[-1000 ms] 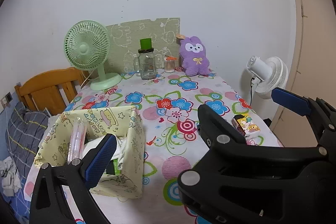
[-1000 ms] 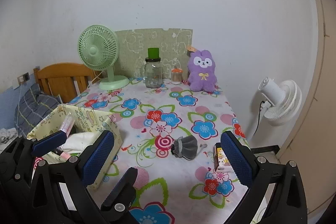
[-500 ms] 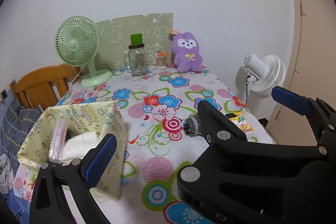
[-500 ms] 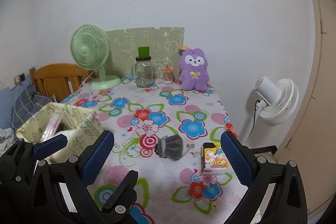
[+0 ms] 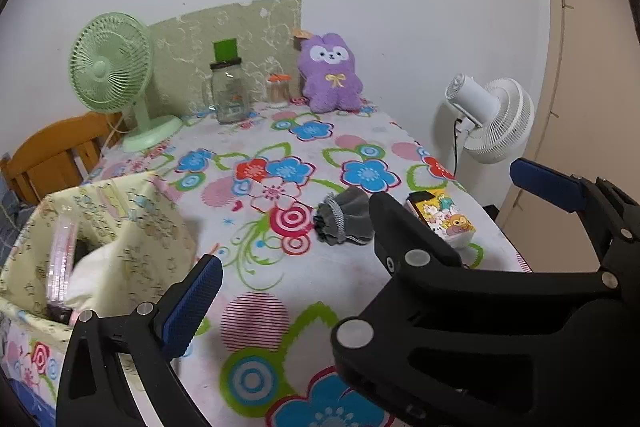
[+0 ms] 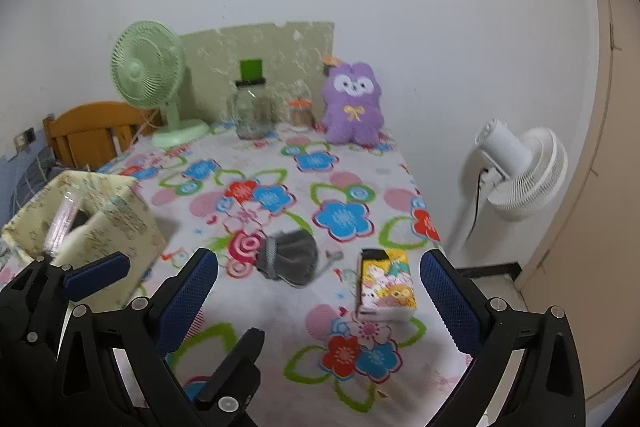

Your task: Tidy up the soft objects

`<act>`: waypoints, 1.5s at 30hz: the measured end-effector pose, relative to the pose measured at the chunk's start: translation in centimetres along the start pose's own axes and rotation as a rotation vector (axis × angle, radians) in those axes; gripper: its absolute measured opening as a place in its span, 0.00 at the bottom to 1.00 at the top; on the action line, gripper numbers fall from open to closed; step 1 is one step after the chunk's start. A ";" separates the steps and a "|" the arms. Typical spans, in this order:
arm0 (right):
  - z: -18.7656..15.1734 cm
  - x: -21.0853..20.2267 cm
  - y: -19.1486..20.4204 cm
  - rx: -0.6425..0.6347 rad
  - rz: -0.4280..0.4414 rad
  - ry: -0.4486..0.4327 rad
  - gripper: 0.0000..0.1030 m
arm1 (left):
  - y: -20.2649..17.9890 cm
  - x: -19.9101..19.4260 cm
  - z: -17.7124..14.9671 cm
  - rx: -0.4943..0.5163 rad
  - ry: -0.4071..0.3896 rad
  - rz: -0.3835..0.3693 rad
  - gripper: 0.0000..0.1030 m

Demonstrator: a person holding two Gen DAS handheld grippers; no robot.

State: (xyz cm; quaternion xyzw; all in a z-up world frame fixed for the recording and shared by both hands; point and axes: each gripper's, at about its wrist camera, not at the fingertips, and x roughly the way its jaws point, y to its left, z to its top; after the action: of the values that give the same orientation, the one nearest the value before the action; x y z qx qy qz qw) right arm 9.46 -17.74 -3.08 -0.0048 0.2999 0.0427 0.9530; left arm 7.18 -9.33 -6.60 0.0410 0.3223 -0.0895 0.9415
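Pulled back from the table since a second ago, so more flowered cloth point(image 6: 280, 311) shows, with left gripper point(image 5: 360, 235) and right gripper point(image 6: 318, 291) both spread wide, holding nothing, above grey pouch point(image 6: 290, 258) lying between fabric basket point(image 6: 100, 215) and cartoon box point(image 6: 386, 287).

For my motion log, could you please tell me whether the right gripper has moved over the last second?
Yes. The right gripper has drawn back from the wall: in its own view the grey pouch and purple plush toy sit farther off.
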 end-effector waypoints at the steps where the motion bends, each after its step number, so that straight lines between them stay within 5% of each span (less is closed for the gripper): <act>1: -0.1 0.3 -0.3 0.007 0.001 0.009 0.99 | -0.1 0.2 0.0 -0.001 0.004 -0.003 0.99; 21: -0.7 6.1 -4.4 0.094 -0.009 0.106 0.98 | -1.9 5.9 1.2 0.049 0.066 -0.011 0.99; 41: -1.2 11.3 -7.0 0.180 0.014 0.277 0.71 | -2.6 11.3 2.5 0.104 0.178 0.017 0.99; 45: -1.6 12.3 -7.2 0.189 0.028 0.313 0.52 | -2.7 12.2 2.3 0.110 0.195 0.047 0.98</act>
State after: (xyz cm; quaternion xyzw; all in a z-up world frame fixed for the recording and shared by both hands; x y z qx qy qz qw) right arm 19.18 -23.97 -11.56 0.0824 0.4471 0.0266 0.8903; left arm 17.53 -14.03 -12.31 0.1086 0.4061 -0.0805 0.9038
